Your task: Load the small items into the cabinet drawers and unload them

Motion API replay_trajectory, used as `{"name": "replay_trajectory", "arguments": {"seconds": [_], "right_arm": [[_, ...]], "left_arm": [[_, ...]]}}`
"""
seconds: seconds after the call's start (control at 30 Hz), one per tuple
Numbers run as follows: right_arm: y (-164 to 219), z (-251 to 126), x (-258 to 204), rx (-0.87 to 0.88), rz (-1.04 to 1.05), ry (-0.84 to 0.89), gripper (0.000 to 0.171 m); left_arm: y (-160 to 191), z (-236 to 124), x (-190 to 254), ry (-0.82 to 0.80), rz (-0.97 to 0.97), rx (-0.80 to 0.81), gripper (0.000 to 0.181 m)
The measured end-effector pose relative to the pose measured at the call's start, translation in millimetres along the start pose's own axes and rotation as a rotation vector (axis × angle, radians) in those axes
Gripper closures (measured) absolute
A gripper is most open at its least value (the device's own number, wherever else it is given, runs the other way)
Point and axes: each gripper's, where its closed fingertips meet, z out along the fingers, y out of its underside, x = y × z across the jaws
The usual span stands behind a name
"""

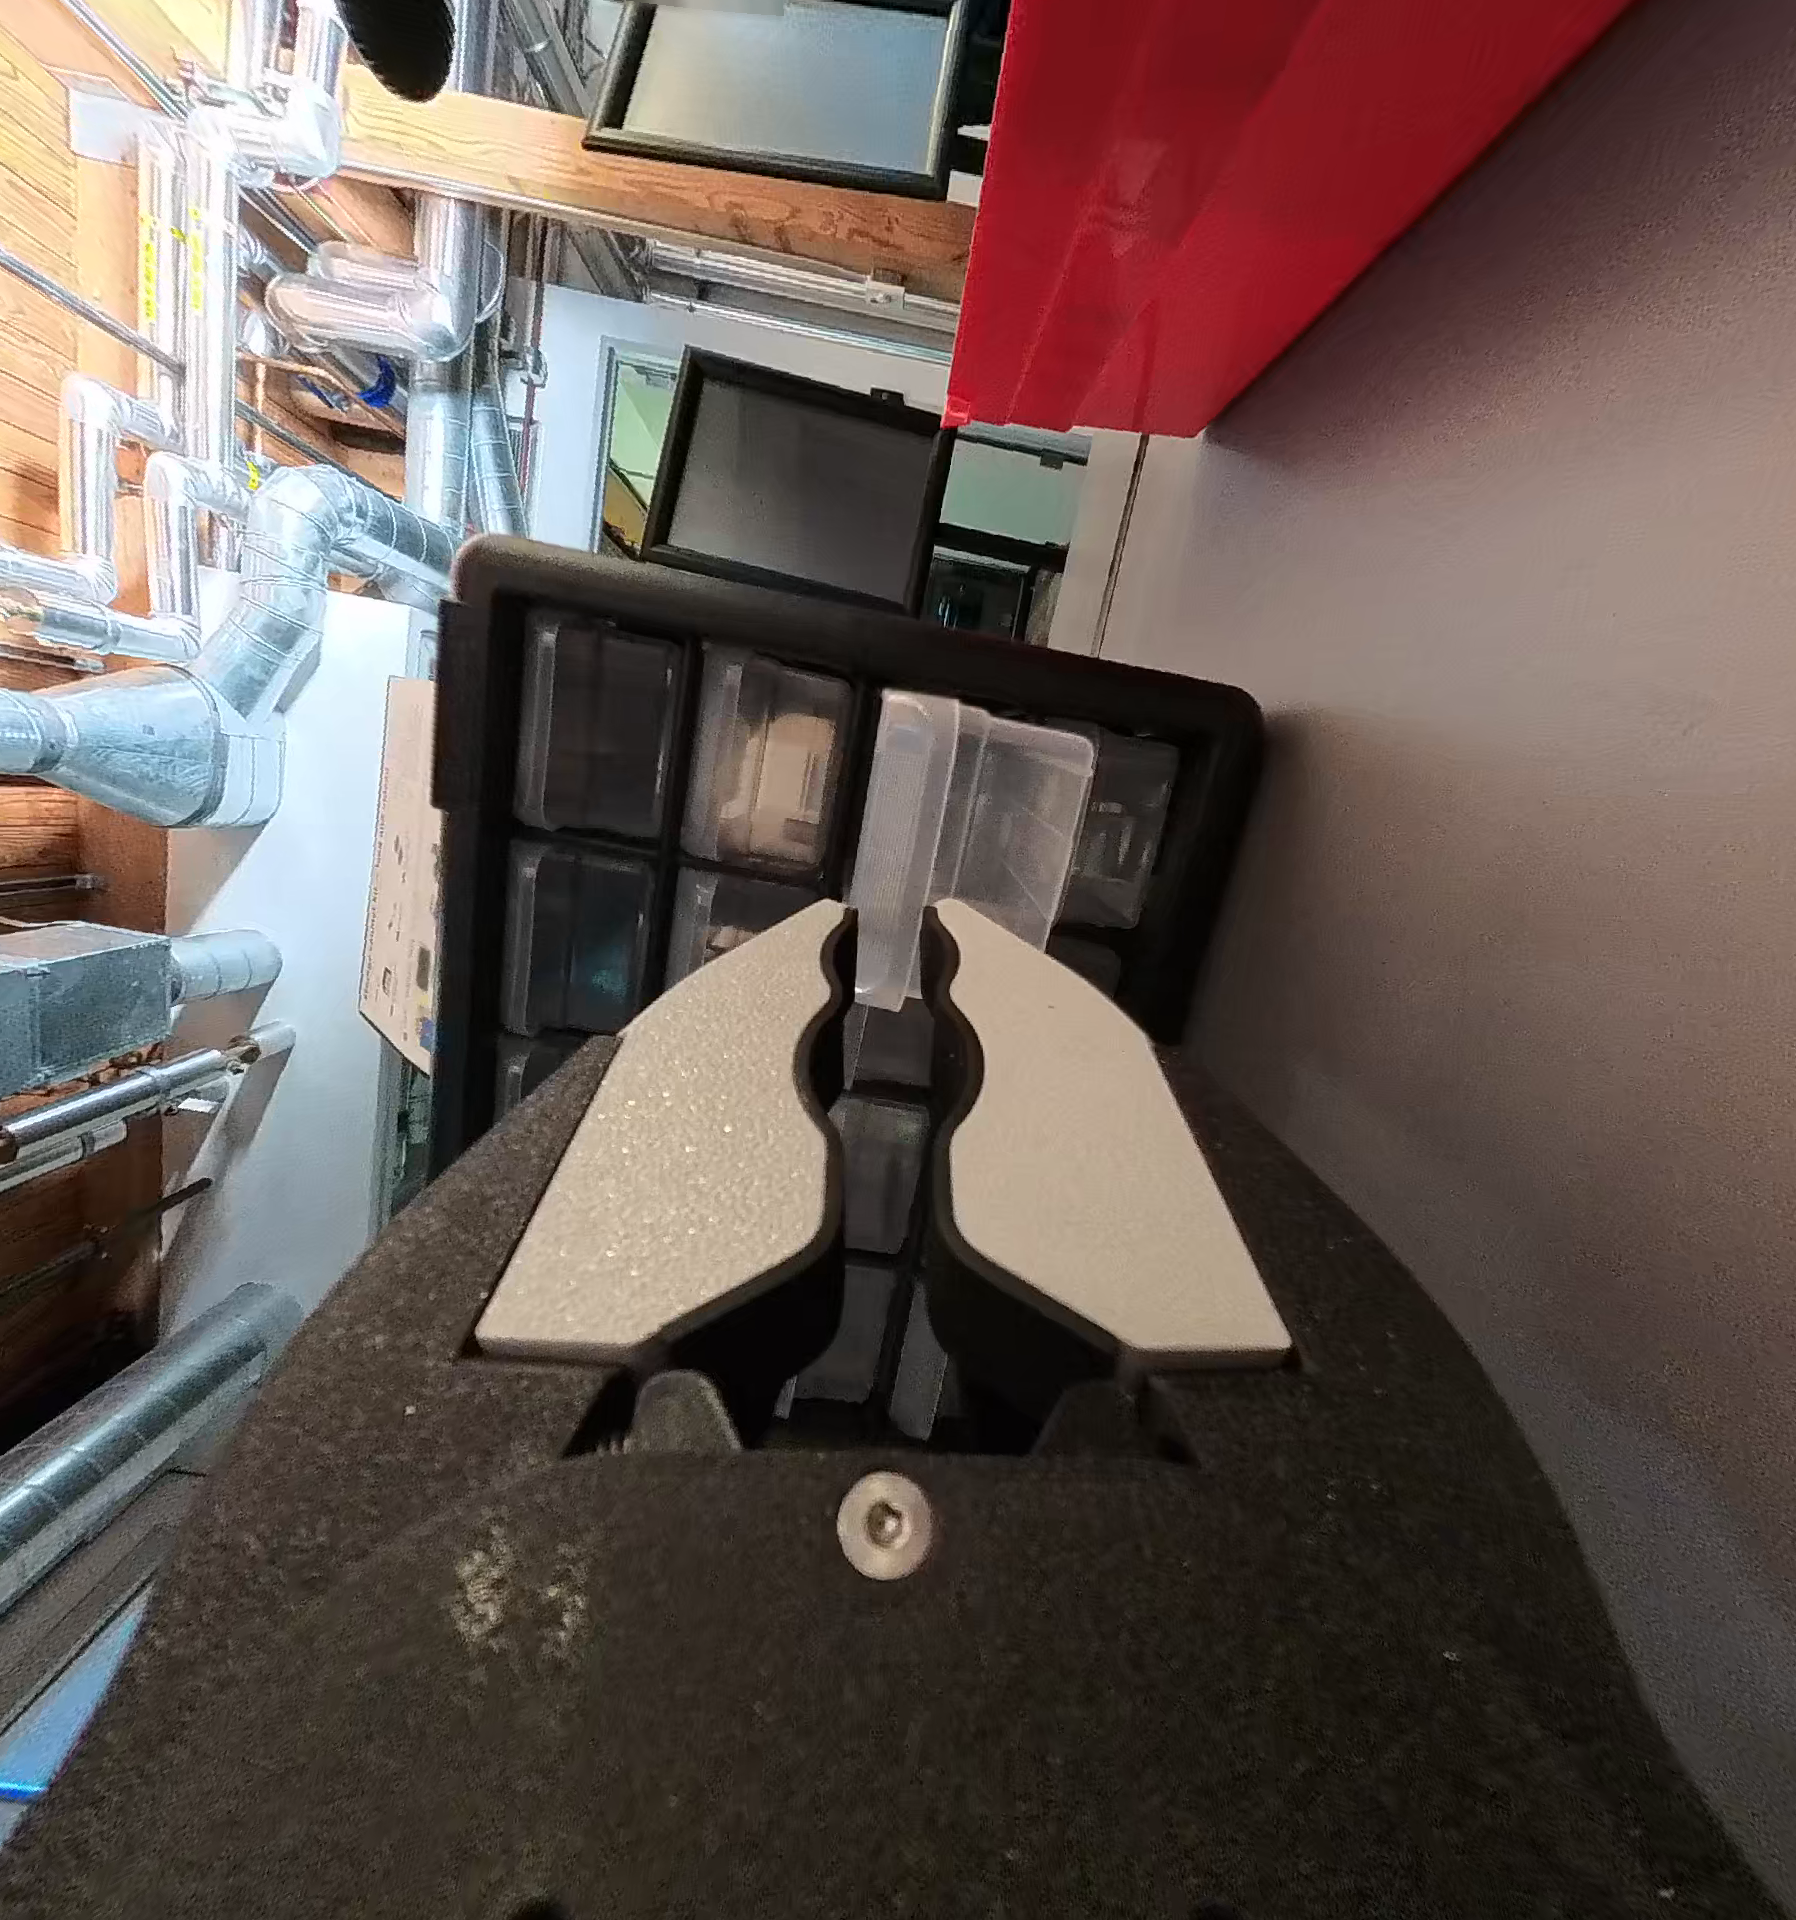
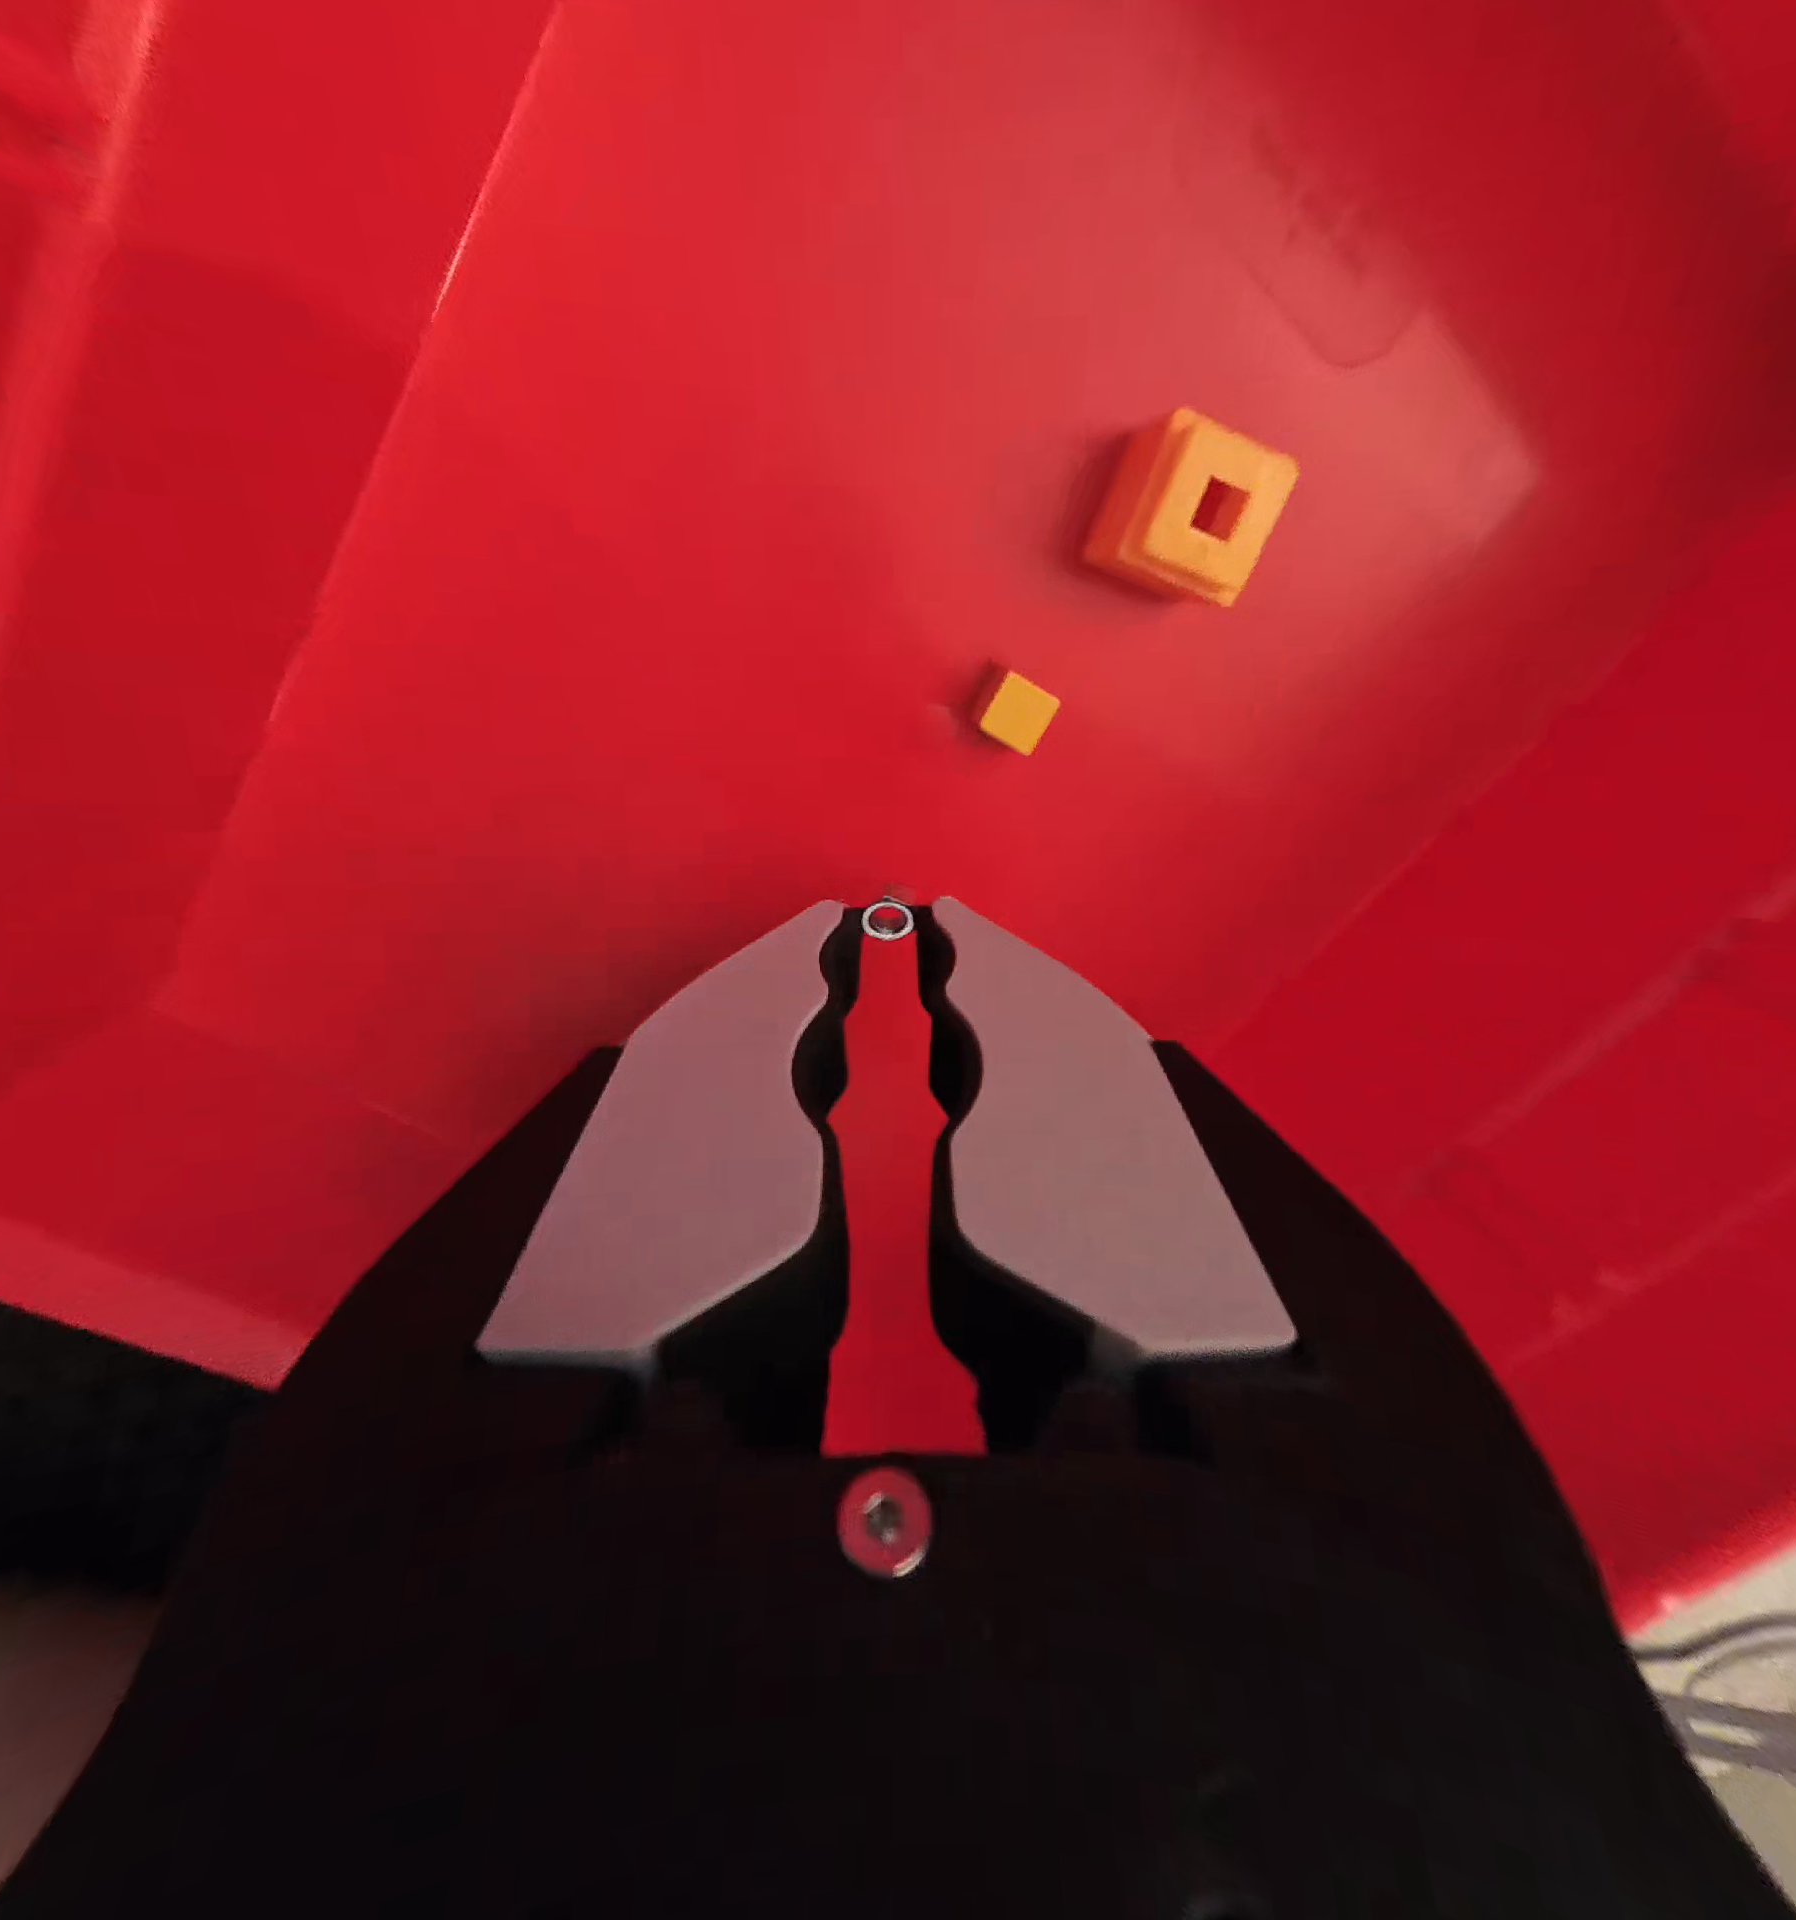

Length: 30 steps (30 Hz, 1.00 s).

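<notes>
In the left wrist view, which is rolled sideways, a black cabinet (image 1: 478, 727) with several clear drawers stands on a grey table. One clear drawer (image 1: 1019, 821) is pulled out. My left gripper (image 1: 889, 920) is shut on that drawer's clear handle tab (image 1: 889, 862). In the right wrist view my right gripper (image 2: 889, 920) is inside a red bin (image 2: 665, 416) and is shut on a small metal ring (image 2: 888, 921) at its fingertips. An orange square block with a hole (image 2: 1190, 509) and a small orange cube (image 2: 1019, 712) lie on the bin floor beyond the tips.
The red bin (image 1: 1237, 187) sits on the grey table (image 1: 1548, 935) beyond the cabinet in the left wrist view. Monitors (image 1: 800, 468), silver ducts and wooden beams fill the background. The bin's red walls surround the right gripper closely. Tip to tip, the grippers are about 30 centimetres apart. The black cabinet (image 1: 478, 727) lies around 12 centimetres away from my left fingertips.
</notes>
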Motion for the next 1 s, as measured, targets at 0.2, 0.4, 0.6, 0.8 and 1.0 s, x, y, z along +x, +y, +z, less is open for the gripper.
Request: {"name": "replay_trajectory", "arguments": {"seconds": [0.2, 0.4, 0.6, 0.8, 1.0], "right_arm": [[-13.4, 9.9, 0.8, 0.045, 0.005, -0.031, 0.159], [-21.4, -18.0, -1.1, 0.184, 0.011, -0.055, 0.149], [-24.1, -48.6, -2.8, 0.245, -0.041, 0.025, 0.148], [-23.0, -59.3, -7.3, 0.279, -0.073, 0.03, 0.149], [-18.6, -62.7, -1.2, 0.314, -0.047, 0.015, 0.149]], "left_arm": [[3.1, 13.6, -2.8, -0.001, 0.011, -0.014, 0.171], [6.4, 28.4, -2.3, 0.002, 0.049, -0.034, 0.171], [12.0, 48.6, -1.4, -0.002, 0.072, -0.061, 0.171], [17.0, 66.2, -1.9, -0.02, 0.087, -0.086, 0.171], [20.0, 79.3, -1.3, -0.038, 0.101, -0.14, 0.169]]}}
